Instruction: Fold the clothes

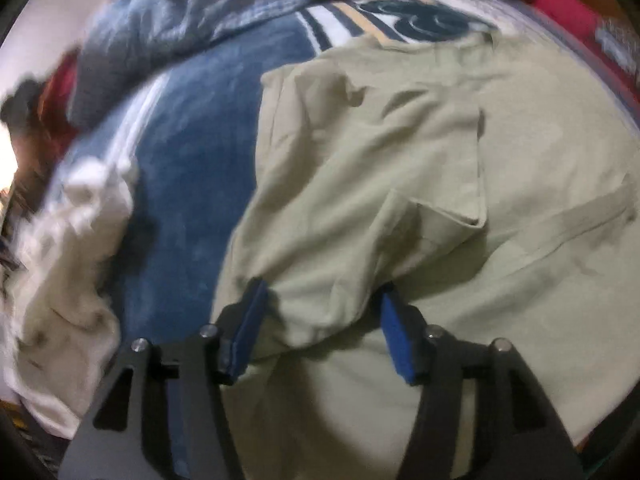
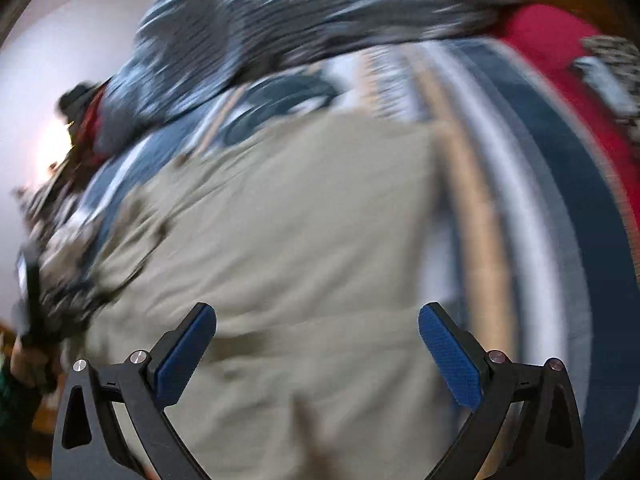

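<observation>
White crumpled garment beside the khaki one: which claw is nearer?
Left. The left claw sits at the khaki garment's near edge, the white garment just across the blue blanket. The right claw hovers over khaki; no white garment shows there.

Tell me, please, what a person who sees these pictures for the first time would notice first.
A large khaki garment fills the middle, spread on a blue patterned blanket. The left gripper stands open around a raised fold at its near edge. A crumpled white cloth lies to the left.
</observation>
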`<move>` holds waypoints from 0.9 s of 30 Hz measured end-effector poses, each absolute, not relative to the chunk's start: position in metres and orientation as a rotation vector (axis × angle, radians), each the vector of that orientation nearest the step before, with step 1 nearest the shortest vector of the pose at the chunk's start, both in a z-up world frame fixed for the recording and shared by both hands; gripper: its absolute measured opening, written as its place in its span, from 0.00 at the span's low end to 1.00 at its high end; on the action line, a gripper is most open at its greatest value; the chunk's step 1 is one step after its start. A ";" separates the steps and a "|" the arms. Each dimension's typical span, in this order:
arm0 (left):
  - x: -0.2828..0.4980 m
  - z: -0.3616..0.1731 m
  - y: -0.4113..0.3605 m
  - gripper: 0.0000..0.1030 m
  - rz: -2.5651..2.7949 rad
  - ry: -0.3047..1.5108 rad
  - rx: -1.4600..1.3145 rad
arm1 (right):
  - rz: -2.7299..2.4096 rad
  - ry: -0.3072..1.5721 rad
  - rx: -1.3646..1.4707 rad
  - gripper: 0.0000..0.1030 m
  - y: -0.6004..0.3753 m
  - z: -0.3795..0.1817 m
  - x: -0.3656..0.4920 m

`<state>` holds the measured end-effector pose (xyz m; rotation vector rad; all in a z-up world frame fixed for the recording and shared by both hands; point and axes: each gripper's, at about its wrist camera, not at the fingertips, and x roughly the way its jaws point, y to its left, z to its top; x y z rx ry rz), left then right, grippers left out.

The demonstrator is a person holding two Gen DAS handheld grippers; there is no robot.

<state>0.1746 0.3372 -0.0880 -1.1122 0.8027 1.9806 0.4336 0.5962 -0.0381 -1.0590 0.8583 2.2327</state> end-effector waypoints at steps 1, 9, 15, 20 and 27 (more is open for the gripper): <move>0.175 -0.089 0.337 0.56 1.989 0.793 -1.121 | 2.218 0.904 -1.013 0.99 0.612 -0.036 0.444; 0.177 -0.091 0.349 0.62 2.034 0.787 -1.148 | 2.175 0.988 -1.096 0.95 0.669 -0.076 0.423; 0.174 -0.068 0.333 0.64 2.004 0.575 -1.240 | 2.217 0.968 -1.152 0.22 0.662 -0.086 0.406; 0.178 -0.050 0.318 0.64 1.963 0.395 -1.269 | 2.272 1.000 -1.125 0.17 0.660 -0.071 0.405; 0.180 -0.044 0.319 0.65 1.927 0.336 -1.297 | 2.271 1.211 -0.992 0.66 0.673 -0.066 0.420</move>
